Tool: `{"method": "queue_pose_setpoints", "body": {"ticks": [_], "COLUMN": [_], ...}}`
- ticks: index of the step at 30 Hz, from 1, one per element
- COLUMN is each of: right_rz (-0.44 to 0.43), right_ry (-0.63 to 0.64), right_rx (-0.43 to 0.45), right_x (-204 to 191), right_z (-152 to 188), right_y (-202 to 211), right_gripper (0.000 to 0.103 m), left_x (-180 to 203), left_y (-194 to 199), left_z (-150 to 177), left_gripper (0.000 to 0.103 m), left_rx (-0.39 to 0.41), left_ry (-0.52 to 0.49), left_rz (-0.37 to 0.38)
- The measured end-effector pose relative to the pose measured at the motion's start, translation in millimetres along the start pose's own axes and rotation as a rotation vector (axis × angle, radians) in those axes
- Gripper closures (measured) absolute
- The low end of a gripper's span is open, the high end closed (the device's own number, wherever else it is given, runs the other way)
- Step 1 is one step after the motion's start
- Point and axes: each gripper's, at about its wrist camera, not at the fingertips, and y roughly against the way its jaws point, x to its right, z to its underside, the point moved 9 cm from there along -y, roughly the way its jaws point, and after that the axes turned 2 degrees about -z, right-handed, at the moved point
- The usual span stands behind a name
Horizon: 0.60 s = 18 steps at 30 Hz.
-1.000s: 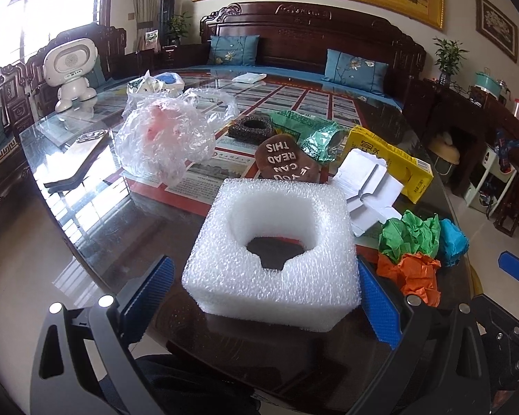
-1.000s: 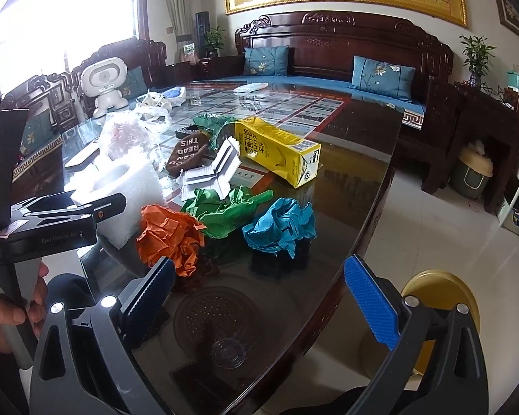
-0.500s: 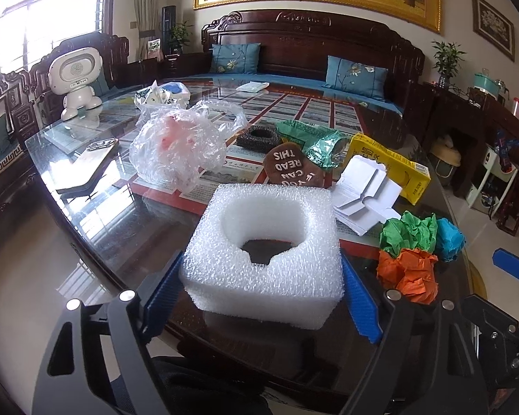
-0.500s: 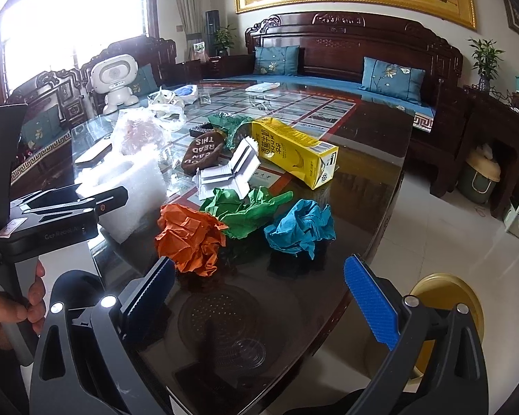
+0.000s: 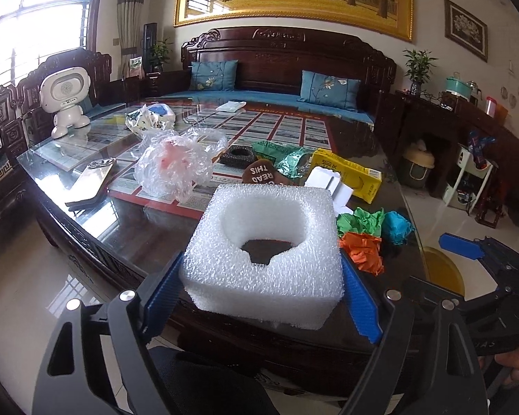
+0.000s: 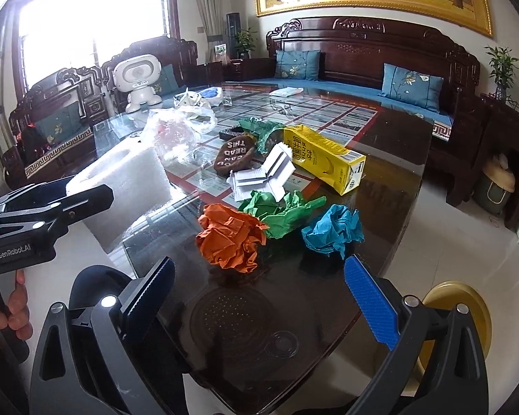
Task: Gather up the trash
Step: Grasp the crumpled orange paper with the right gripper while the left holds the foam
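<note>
Gripping, left: left gripper (image 5: 263,297) has both blue pads (image 5: 162,294) pressed against the sides of the white foam block (image 5: 266,242), clamped on it above the near edge of the table.
Foam block: square, with a round hollow through its middle; its underside appears clear of the glass.
Right gripper (image 6: 276,297): jaws spread wide with nothing between them, hovering over the near end of the glass-topped table (image 6: 391,159).
Paper balls: orange paper ball (image 6: 230,238), green paper ball (image 6: 280,212) and blue paper ball (image 6: 332,230) lie in a row just beyond the right gripper, the orange and green touching, the blue just beside.
Yellow carton (image 6: 323,160): lying on its side behind the paper balls.
White folded card (image 6: 263,176): between the carton and the green ball, touching the carton.
Brown oval pad (image 6: 233,155): printed with white lettering, left of the card.
Green foil wrapper (image 6: 259,128): behind the brown pad, next to the carton's far end.
Clear plastic bag (image 5: 176,166): crumpled, with something pink inside, beyond the foam block and to its left.
Black foam ring (image 5: 238,155): just right of the bag.
Phone (image 5: 93,180): flat on the glass near the left edge.
White toy robot (image 5: 67,100): standing at the far left corner.
Gold round bin (image 6: 456,321): on the floor beside the table's near right corner.
</note>
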Motion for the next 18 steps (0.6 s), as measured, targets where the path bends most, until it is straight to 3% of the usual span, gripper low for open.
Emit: {"method": "queue_pose_setpoints", "body": {"ticks": [8,11,16,18], "right_rz": [-0.044,-0.043,-0.038,-0.037], "right_ry": [0.023,0.017,0.011,0.0], "right_rx": [-0.052,-0.075,-0.137,-0.135], "right_x": [-13.5,-13.8,-13.7,-10.8], "right_z": [-13.0,-14.5,-6.2,-3.6], "right_y": [-44.8,-57.7,-72.2,-71.4], "right_gripper": [0.009,0.014,0.053,0.054], "left_x": [-10.6,-13.5,-16.4,-15.8], "left_y": [14.0,13.0,6.6,4.3], "left_z": [4.0,4.4,5.5,5.9], "left_gripper": [0.019,0.019,0.019,0.019], "left_rx": [0.015,0.013,0.003,0.0], "left_ry": [0.009,0.012,0.026,0.024], "left_rz": [-0.027,-0.023,-0.009,-0.005]}}
